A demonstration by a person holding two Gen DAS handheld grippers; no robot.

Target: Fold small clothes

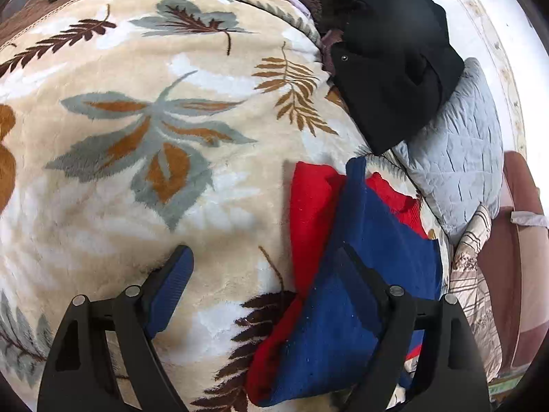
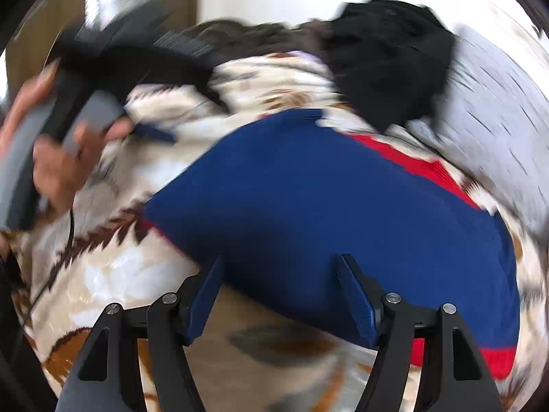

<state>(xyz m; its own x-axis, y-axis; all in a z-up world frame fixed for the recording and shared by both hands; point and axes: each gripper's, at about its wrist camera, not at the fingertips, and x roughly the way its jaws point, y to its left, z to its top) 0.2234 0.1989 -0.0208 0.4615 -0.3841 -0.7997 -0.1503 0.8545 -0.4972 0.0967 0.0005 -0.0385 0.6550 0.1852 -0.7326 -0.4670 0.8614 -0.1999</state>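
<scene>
Two grippers are in play and neither is clamped on anything. Our left gripper (image 1: 264,267) has its tongs spread wide, one blue pad over the bare leaf-patterned plush blanket (image 1: 137,178), the other over the cloth without pinching it. Our right gripper (image 2: 281,288) also stands apart, its tongs straddling the near edge of the cloth with nothing pressed between them.

We take that cloth as our landmark: the soft red-and-blue knitted garment (image 2: 326,206), lying roughly folded on the blanket, blue panel on top and red showing along its edges. Beyond it sits a crumpled black garment (image 1: 394,68), and just past that a pale grey quilted pillow (image 1: 459,158). In the right wrist view, the person's hand (image 2: 61,158) holding our left tool shows well off to the knit's left, blurred.

We judge the knit light, floppy and a touch stretchy; it will sag and drag on the plush pile. Best to pinch both layers at a corner or hem edge, never mid-panel.
</scene>
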